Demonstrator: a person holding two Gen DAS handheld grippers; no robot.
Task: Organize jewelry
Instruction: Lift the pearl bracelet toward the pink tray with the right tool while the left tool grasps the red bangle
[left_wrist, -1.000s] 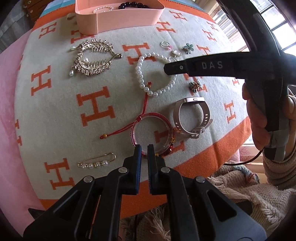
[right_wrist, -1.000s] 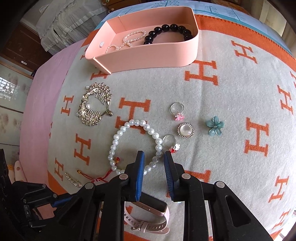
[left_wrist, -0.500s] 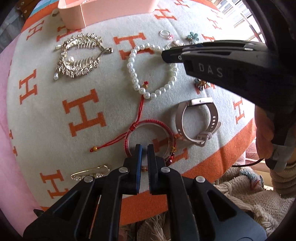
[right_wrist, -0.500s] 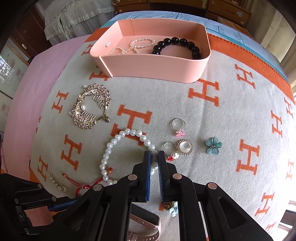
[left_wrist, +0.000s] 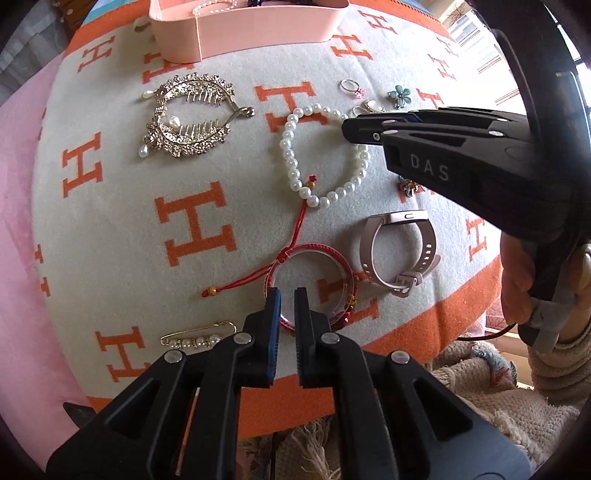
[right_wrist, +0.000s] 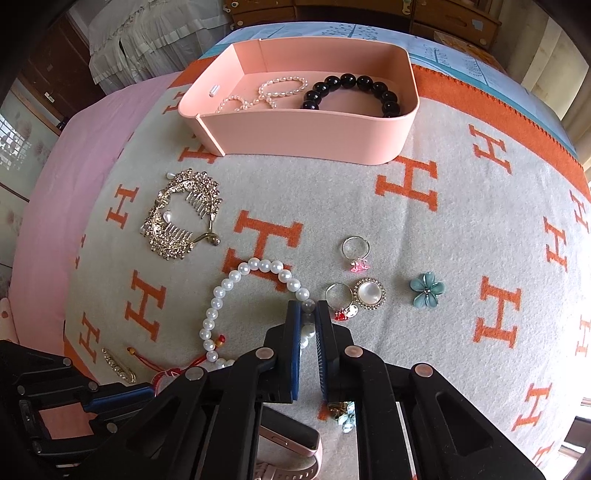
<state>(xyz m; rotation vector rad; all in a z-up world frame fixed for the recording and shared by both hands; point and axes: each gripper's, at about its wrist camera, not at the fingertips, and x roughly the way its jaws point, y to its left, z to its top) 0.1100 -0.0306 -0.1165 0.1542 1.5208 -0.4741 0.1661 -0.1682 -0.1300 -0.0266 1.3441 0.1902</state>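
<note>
A white pearl bracelet (right_wrist: 236, 281) lies on the orange-and-cream H-pattern blanket (right_wrist: 424, 229); it also shows in the left wrist view (left_wrist: 291, 155). My right gripper (right_wrist: 306, 314) is shut on its right side, pearls pinched between the fingers; it shows side-on in the left wrist view (left_wrist: 349, 129). My left gripper (left_wrist: 287, 295) is nearly shut and empty, hovering over a red string bangle (left_wrist: 314, 254). The pink box (right_wrist: 306, 129) at the back holds a black bead bracelet (right_wrist: 354, 90) and a small pearl chain (right_wrist: 266, 92).
On the blanket lie a gold hair comb (right_wrist: 181, 214), a pink watch (left_wrist: 399, 251), a pearl safety pin (left_wrist: 195, 338), two rings (right_wrist: 354, 251) (right_wrist: 338, 301), a round pearl brooch (right_wrist: 369, 291), a teal flower (right_wrist: 426, 290) and a flower charm (left_wrist: 408, 186).
My right gripper closed from open onto the pearl bracelet's right side. The left gripper stayed nearly shut and shifted slightly over the red bangle.
</note>
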